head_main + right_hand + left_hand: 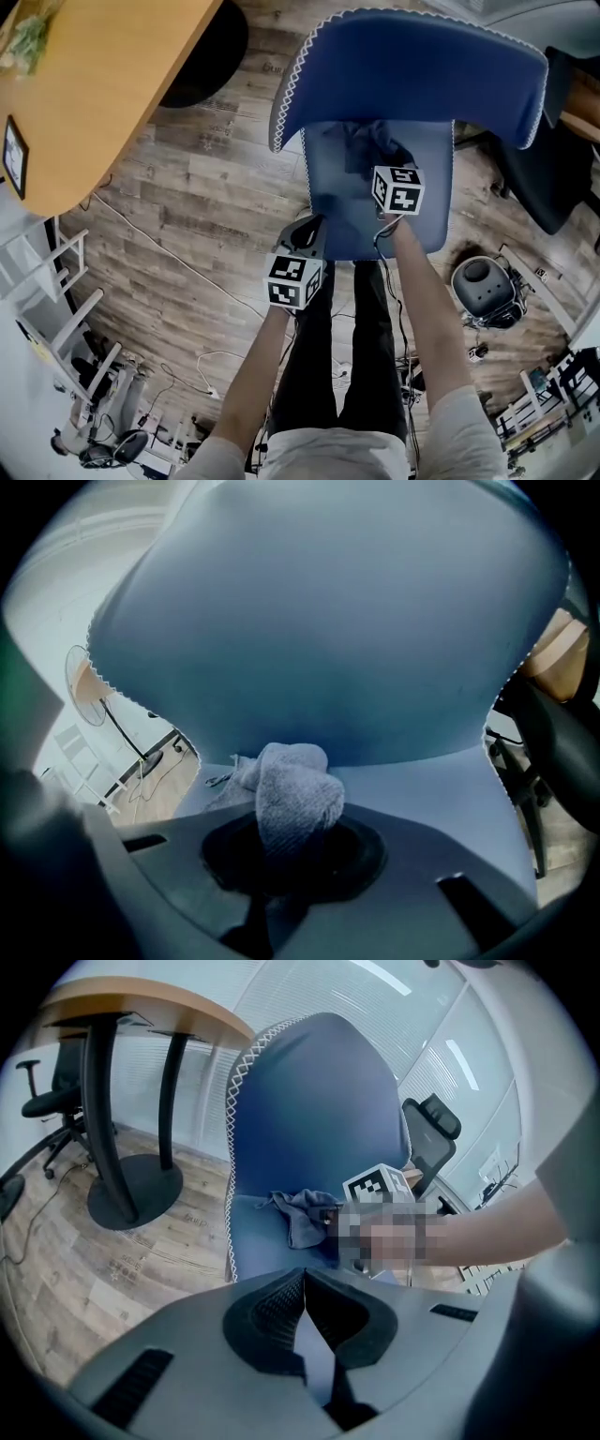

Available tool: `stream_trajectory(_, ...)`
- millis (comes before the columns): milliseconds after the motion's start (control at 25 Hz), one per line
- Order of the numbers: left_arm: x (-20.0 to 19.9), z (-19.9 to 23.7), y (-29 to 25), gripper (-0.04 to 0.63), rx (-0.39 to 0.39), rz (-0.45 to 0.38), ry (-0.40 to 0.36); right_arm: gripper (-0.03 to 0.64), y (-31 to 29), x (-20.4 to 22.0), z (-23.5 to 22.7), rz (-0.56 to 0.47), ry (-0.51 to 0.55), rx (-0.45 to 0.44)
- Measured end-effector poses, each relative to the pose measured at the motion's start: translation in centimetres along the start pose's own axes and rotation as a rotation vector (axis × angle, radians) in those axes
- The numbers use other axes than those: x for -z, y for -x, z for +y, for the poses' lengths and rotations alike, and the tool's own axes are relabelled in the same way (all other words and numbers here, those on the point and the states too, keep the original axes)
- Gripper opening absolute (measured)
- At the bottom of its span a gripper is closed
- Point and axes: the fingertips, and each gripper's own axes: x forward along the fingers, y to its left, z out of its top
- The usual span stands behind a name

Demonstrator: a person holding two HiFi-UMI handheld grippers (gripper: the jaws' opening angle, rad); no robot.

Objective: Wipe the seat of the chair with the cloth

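Nearest in head view: left gripper [307, 232] at seat's [342, 211] seven o'clock corner; right gripper [382, 155] on cloth [367, 141] toward twelve. Left gripper view: jaws clenched together, empty. Right gripper view: jaws grasping bunched cloth, chair back [337, 621] behind.

Deep blue over the whole chair [412, 66], back and seat alike, trimmed along the edges with a white zigzag stitch. Pale grey-blue with a fine woven texture on the cloth [292, 794] upon the chair. Grey on the left tongs [305, 1321] and right tongs [281, 860], black at the pads, with black-and-white square markers on each cube [295, 279]. Under the chair, brown-grey wood planks across the floor [187, 197]. Left of the chair in the head view, warm orange-tan on the surface [103, 84], black on its round base [202, 66]. Right of the chair, black on an office chair [433, 1124]. Before the chair, black trousers [352, 356].
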Motion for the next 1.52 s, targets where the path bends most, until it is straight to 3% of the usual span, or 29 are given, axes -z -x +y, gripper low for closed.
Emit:
stream_trajectory(320, 1.1, -1.4, -1.3, 0.026, -0.013, 0.016, -0.001, 0.058, 1.8, 0.1, -5.8, 0.018, 0.057, 0.08)
stream_trajectory(840, 0.3, -4.0, -3.0, 0.026, -0.045, -0.032, 0.031, 0.058, 6.6, 1.9, -17.4, 0.066, 0.065, 0.224)
stream_trajectory(1040, 0.1, -4.1, -3.2, 0.026, -0.058, -0.039, 0.044, 0.056, 9.5, 3.9, -23.1, 0.122, -0.009, 0.387)
stream_trajectory(1120, 0.0, -4.0, -3.2, 0.026, -0.062, -0.038, 0.045, 0.055, 11.7, 3.5, -25.3, 0.068, -0.036, 0.483)
stream_trajectory(1240, -0.7, -4.2, -3.3, 0.026, -0.065, -0.043, 0.032, 0.055, 14.8, 1.4, -26.6, -0.044, 0.008, 0.604)
stream_trajectory(1280, -0.9, -4.3, -3.3, 0.026, -0.066, -0.045, 0.03, 0.055, 15.3, 1.0, -26.2, -0.068, 0.026, 0.61)
stream_trajectory(1360, -1.1, -4.4, -3.3, 0.026, -0.067, -0.05, 0.03, 0.055, 14.8, 1.3, -24.5, -0.073, 0.036, 0.542)
stream_trajectory(1520, -1.3, -4.1, -3.5, 0.026, -0.068, -0.053, 0.041, 0.055, 10.7, 4.7, -18.6, 0.018, -0.026, 0.272)
